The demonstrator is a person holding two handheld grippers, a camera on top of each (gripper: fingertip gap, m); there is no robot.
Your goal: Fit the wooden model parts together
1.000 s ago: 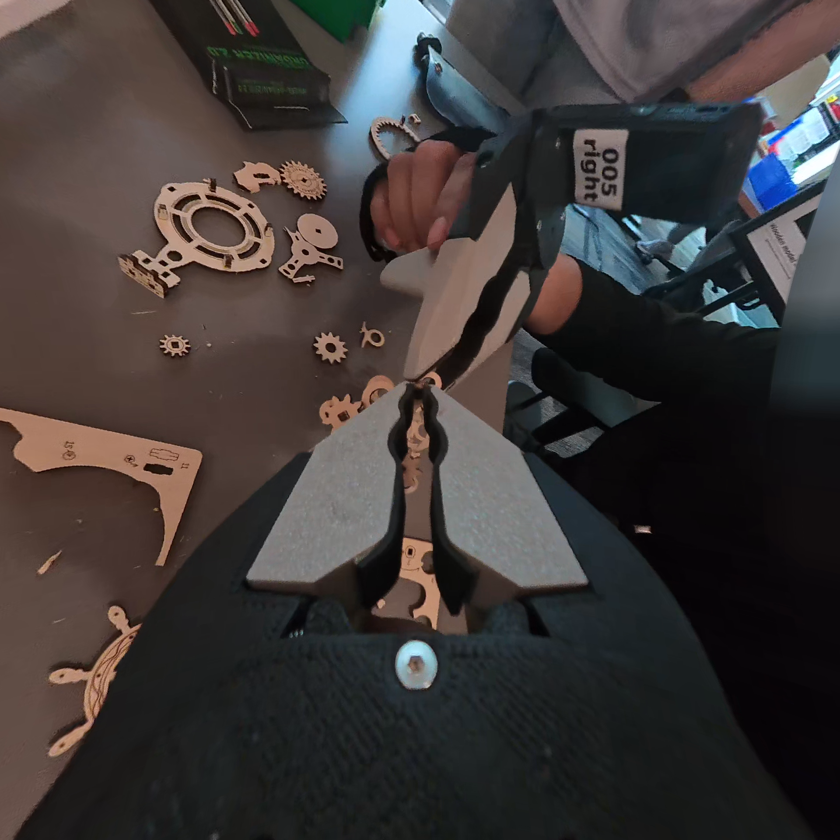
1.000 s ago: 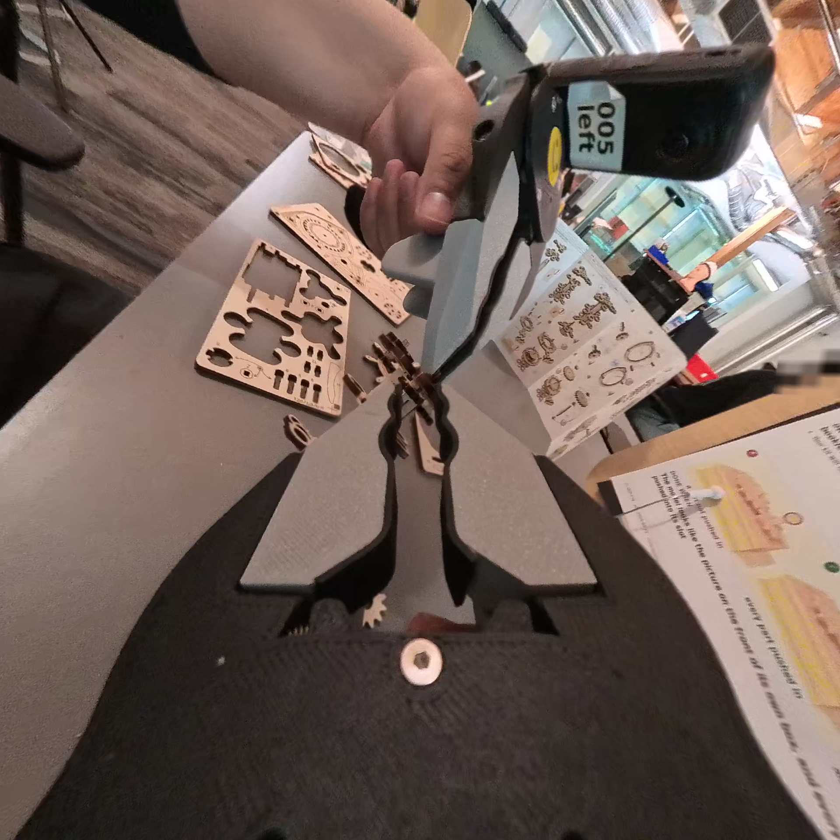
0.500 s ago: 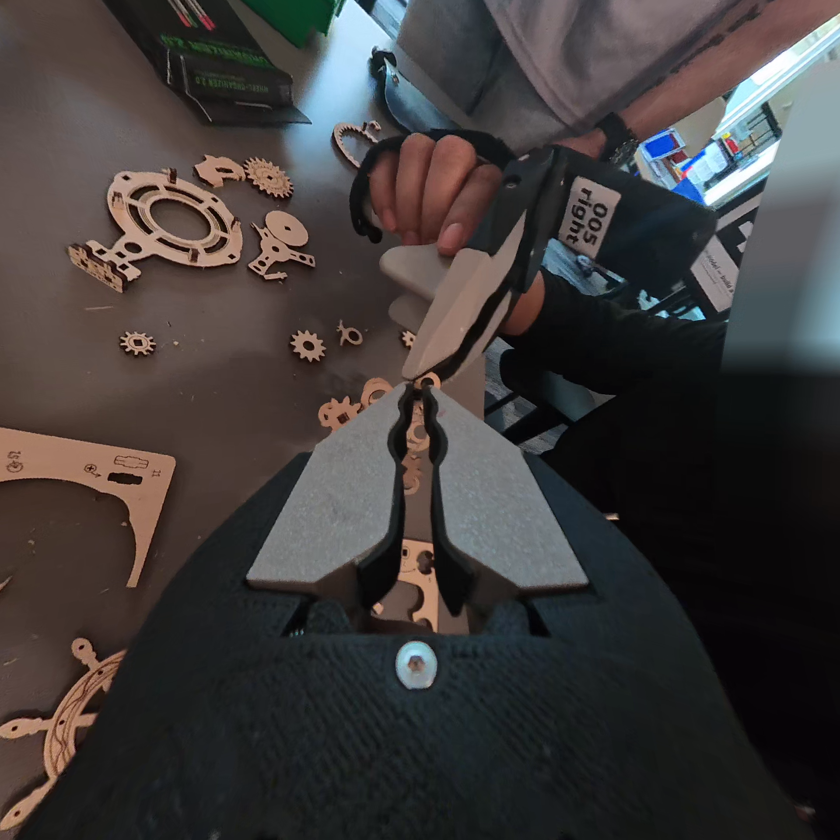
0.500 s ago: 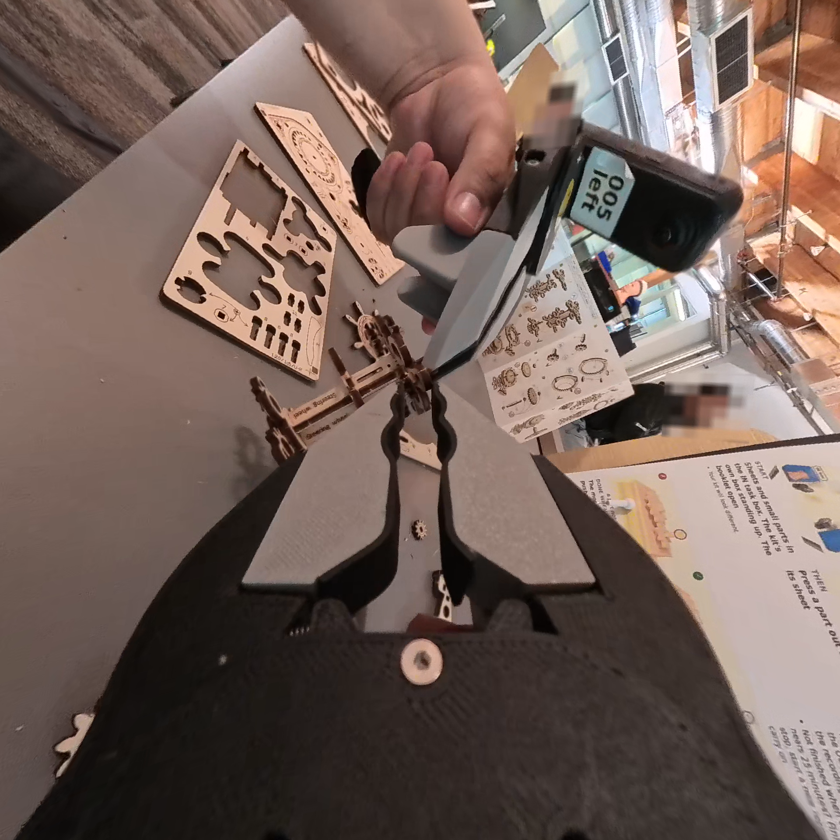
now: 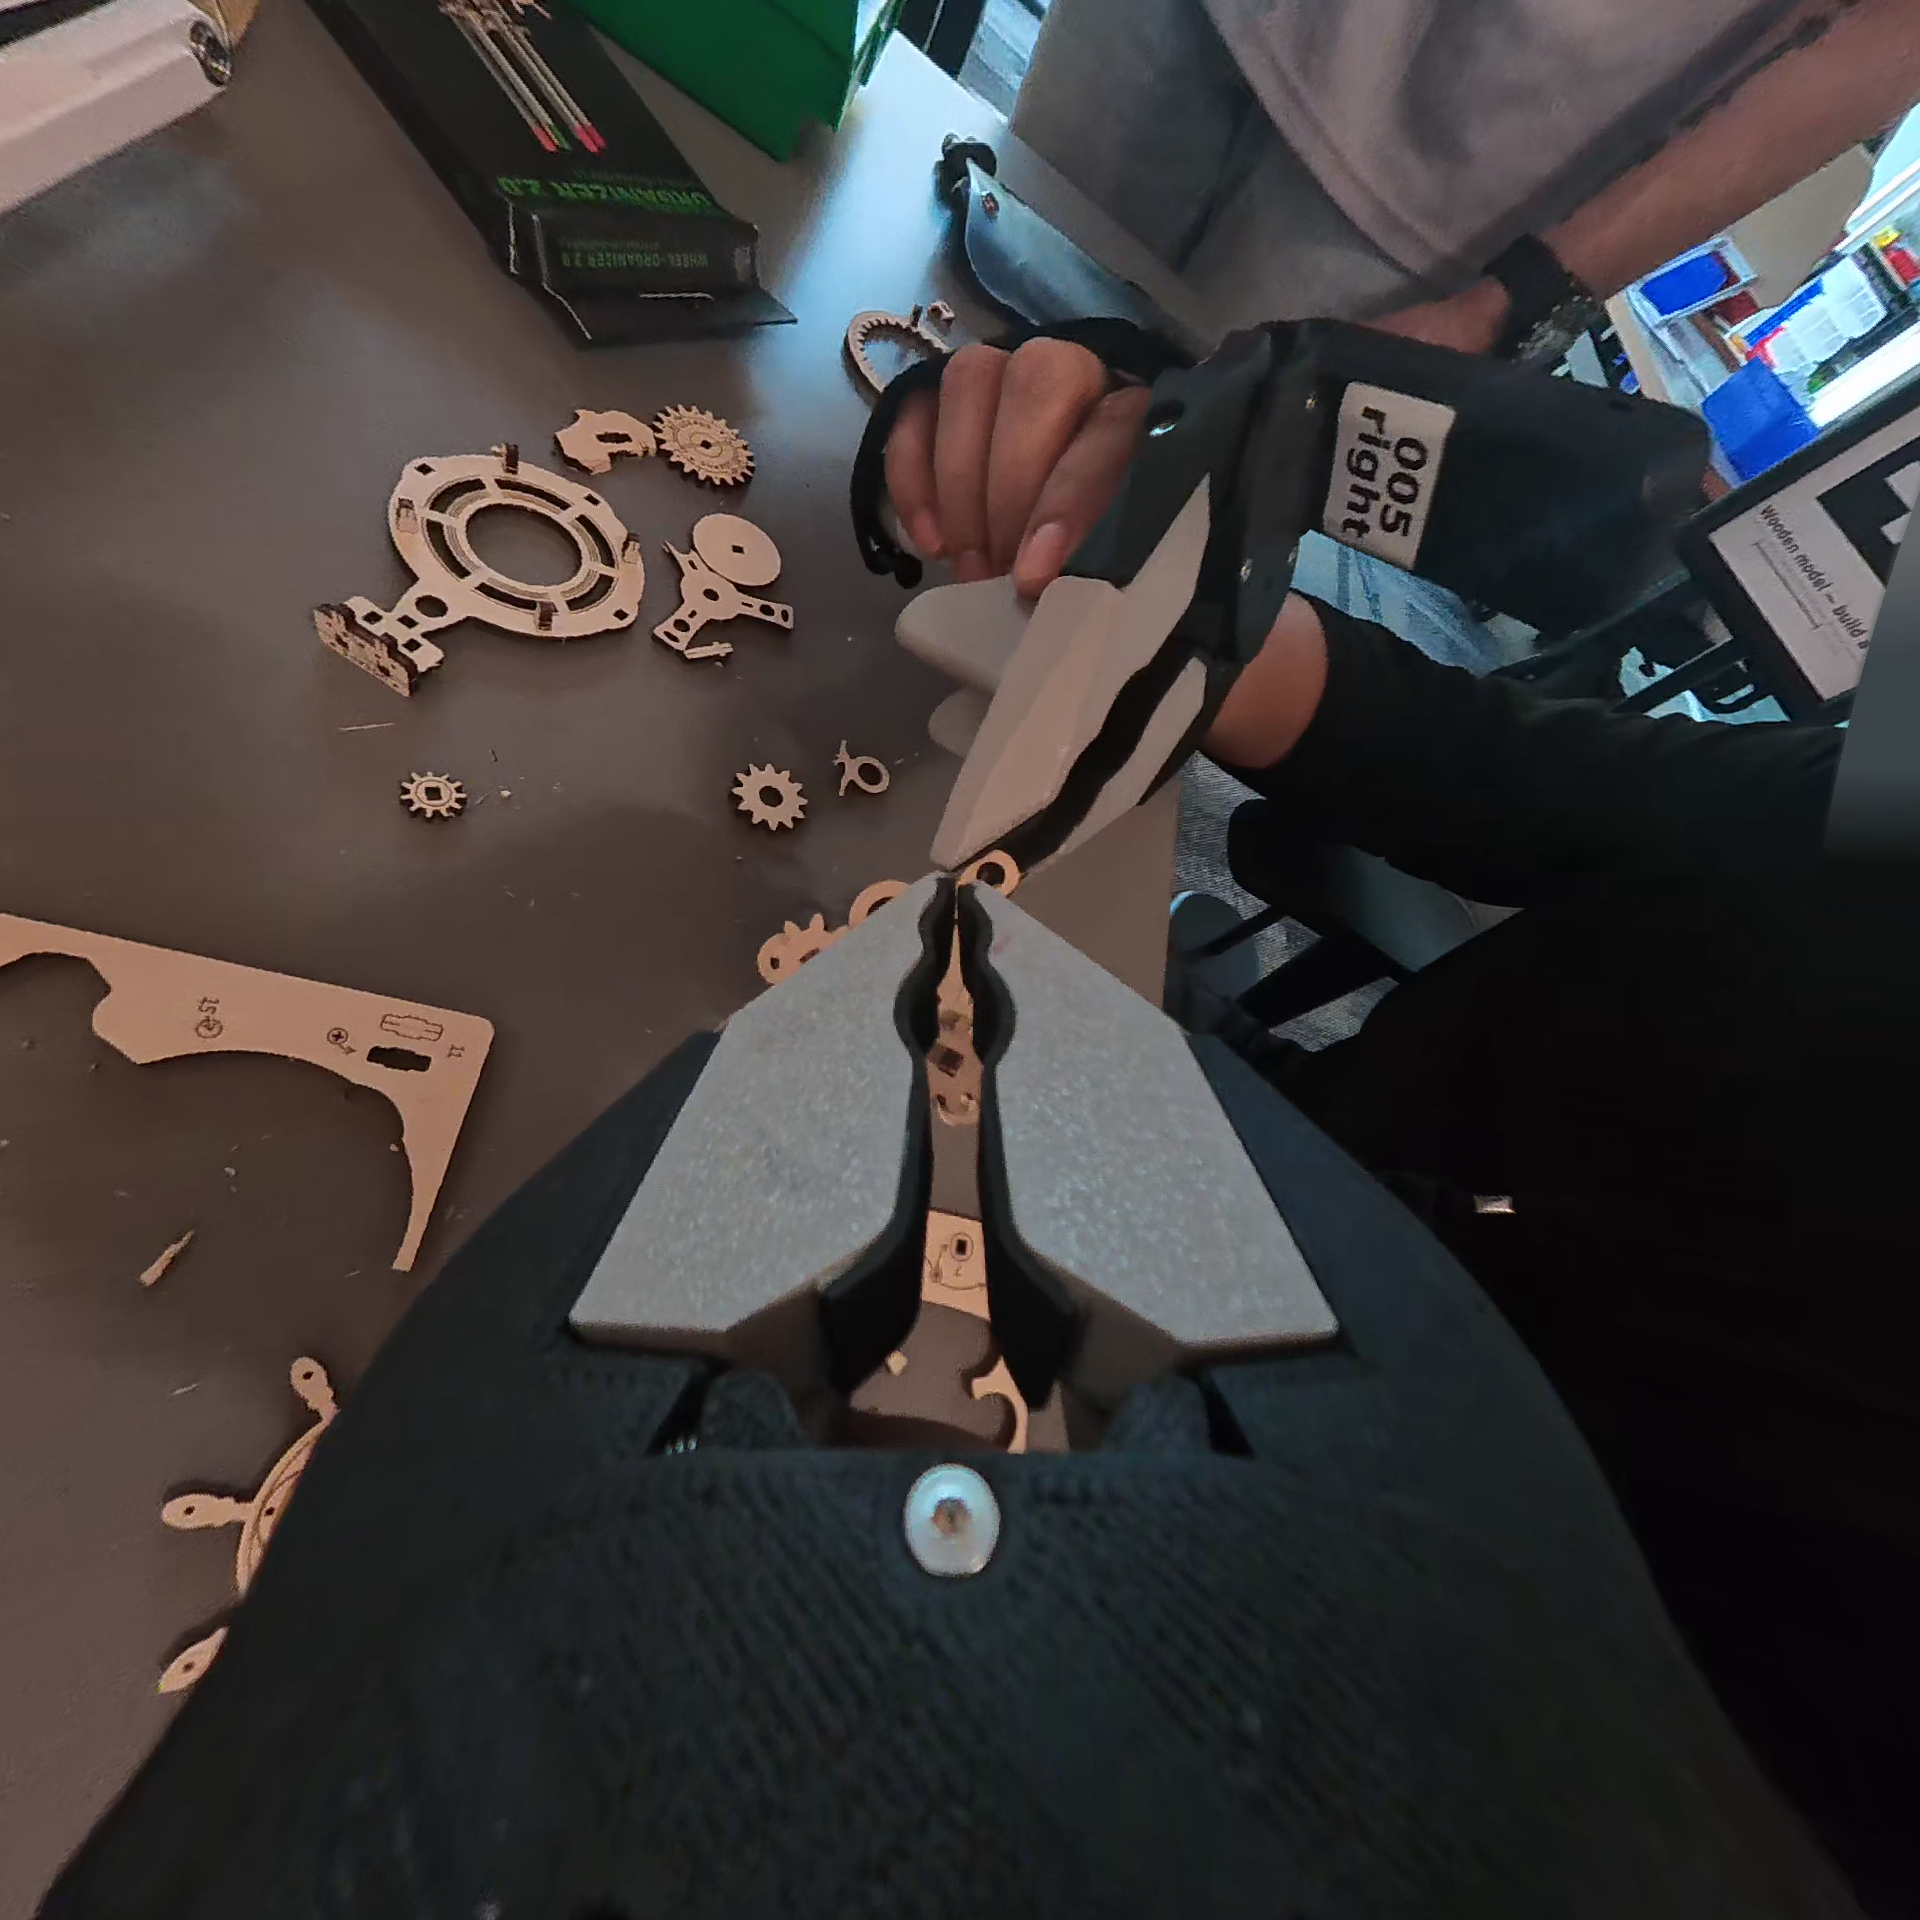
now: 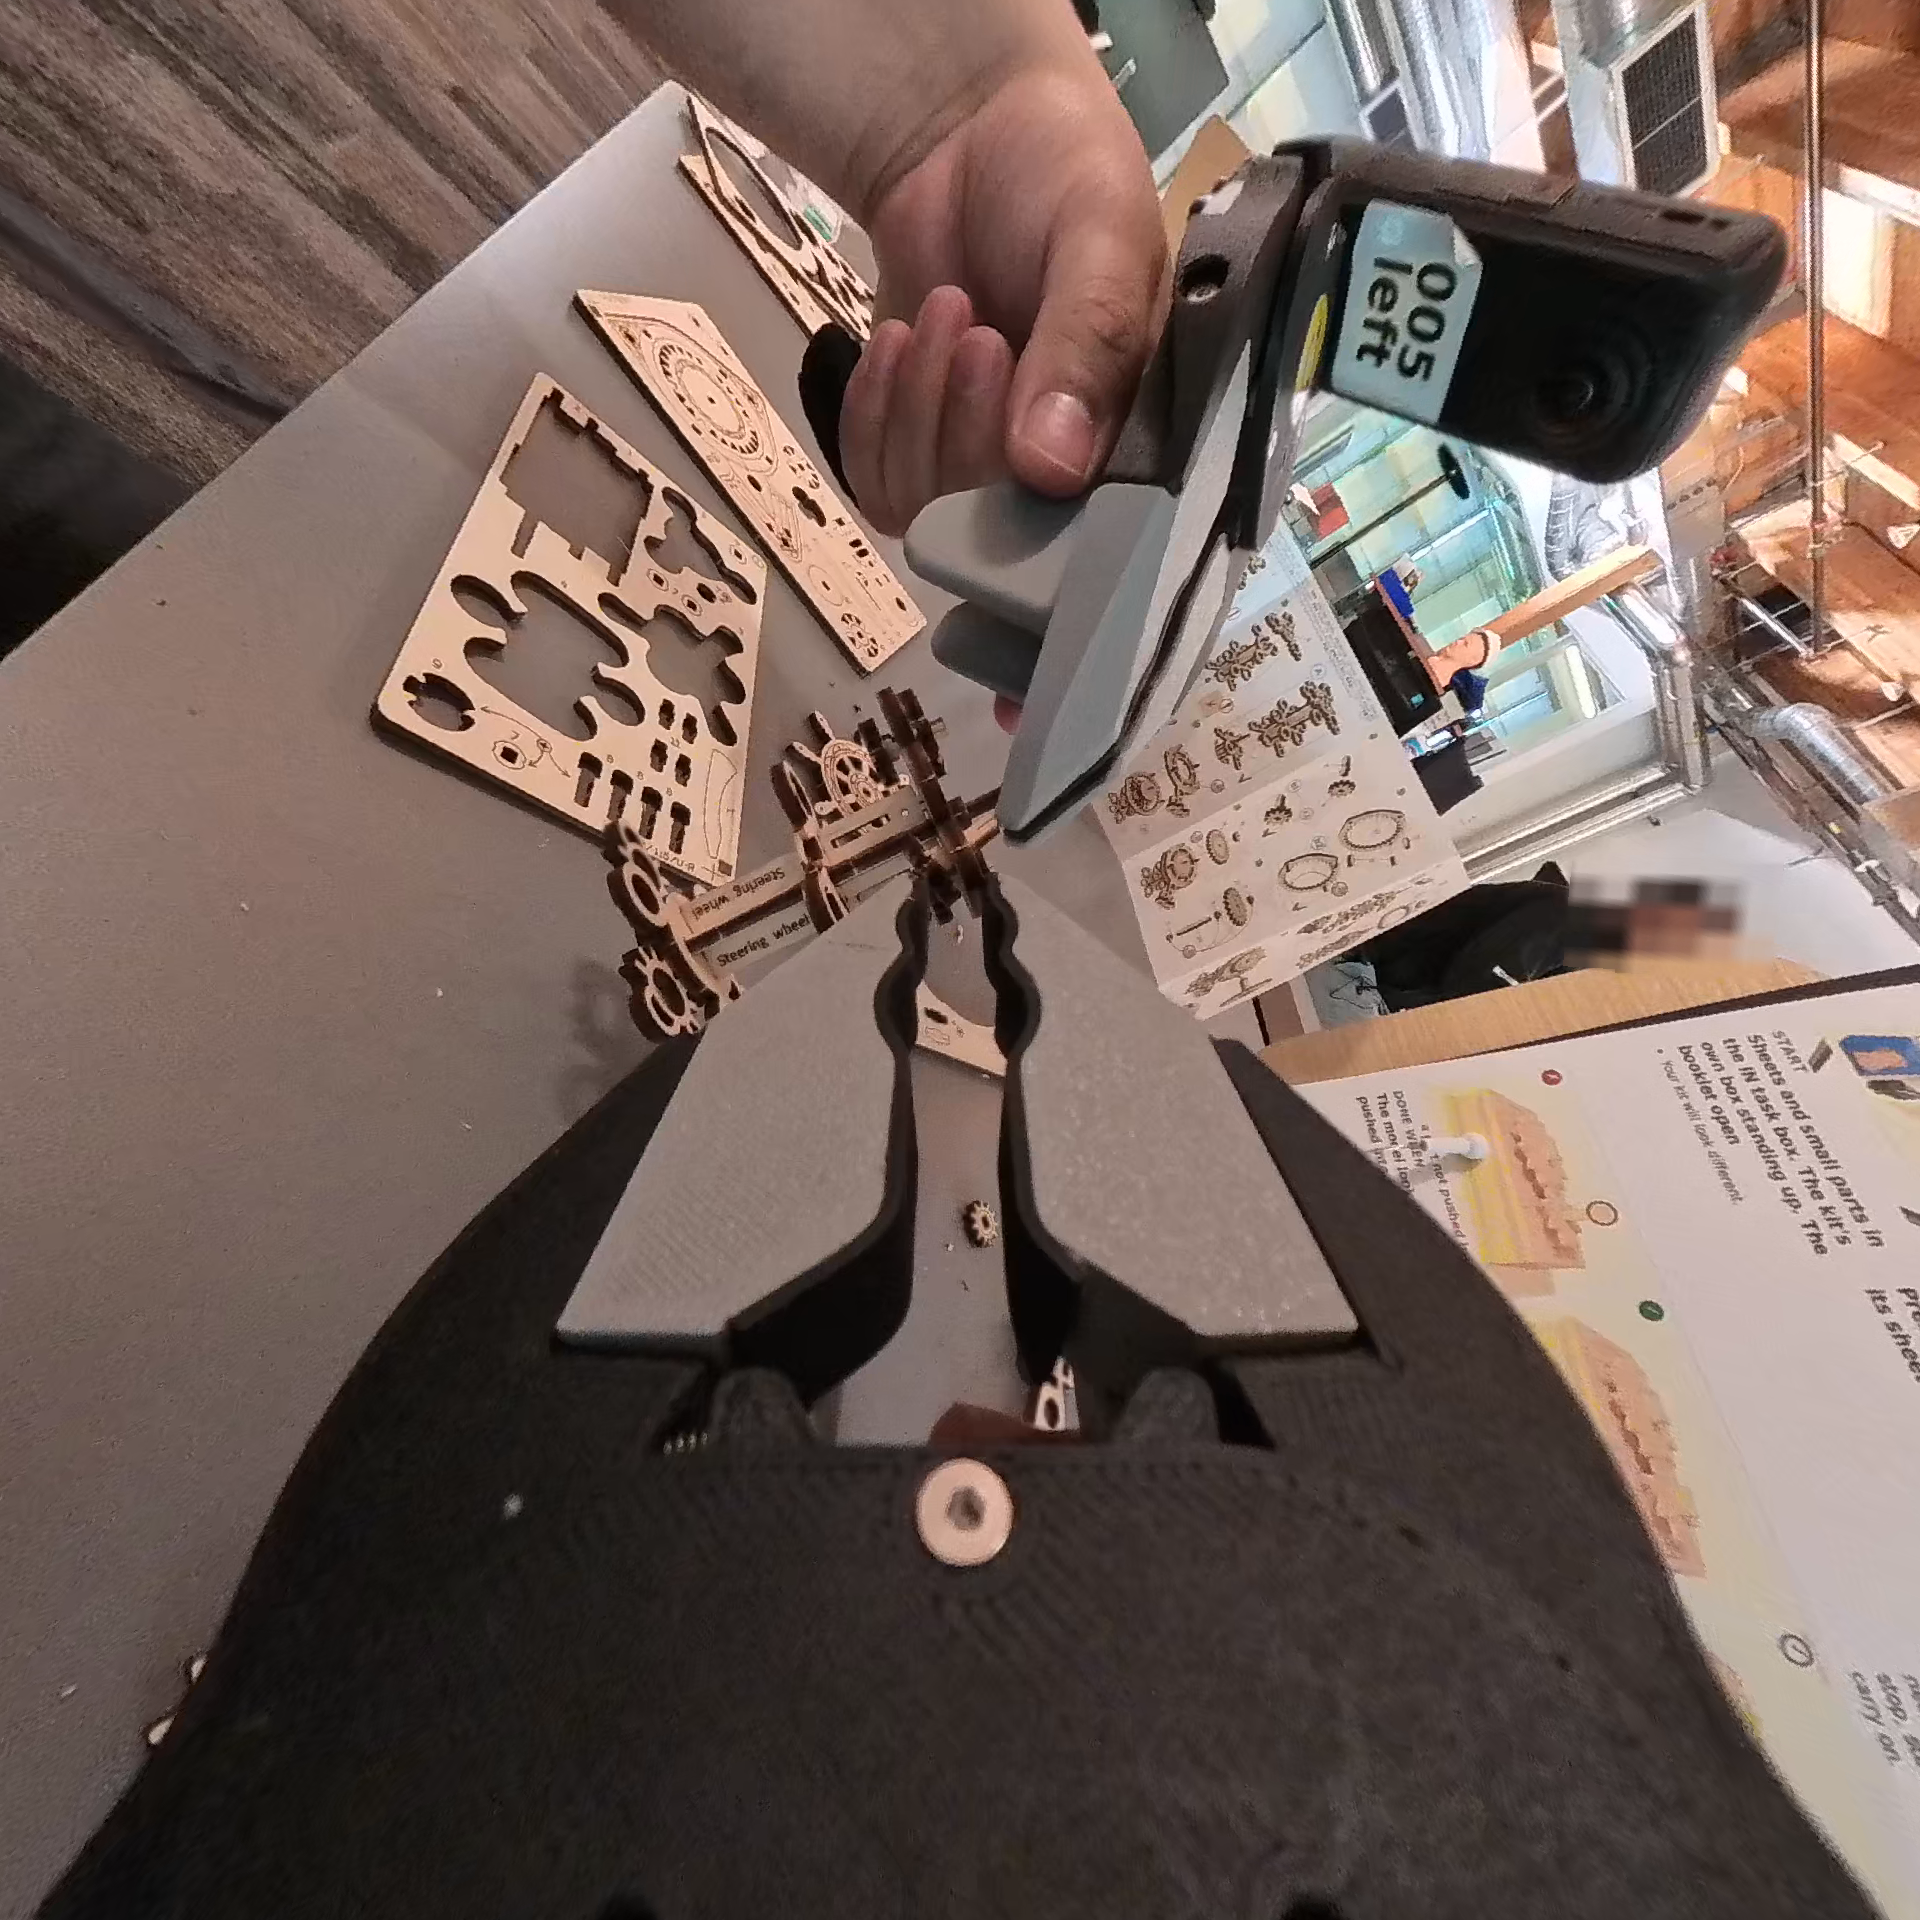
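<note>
A wooden axle assembly (image 6: 831, 862) with several gears, a small ship's wheel and a long strip hangs above the grey table (image 6: 208, 1039). My right gripper (image 6: 951, 894) is shut on a gear at its near end. My left gripper (image 6: 1023, 826) meets it tip to tip from above and is shut on the axle's end. In the left wrist view my left gripper (image 5: 948, 888) is shut, with a bit of wood (image 5: 951, 1049) showing in the gap between its fingers. The right gripper (image 5: 997, 847) touches its tip there. My fingers hide most of the assembly in that view.
Punched-out wooden sheets (image 6: 582, 644) and a folded picture booklet (image 6: 1278, 769) lie beyond the assembly. A printed instruction sheet (image 6: 1662, 1247) is at the right. A ring-shaped frame (image 5: 509, 551), small loose gears (image 5: 769, 795), a leftover sheet (image 5: 312, 1049) and a dark box (image 5: 582, 166) lie at the left. The tips of both grippers are at nearly the same place.
Both grippers stay tip to tip. They have turned and lifted a little, and the axle assembly now shows stretched out to the left in the right wrist view.
</note>
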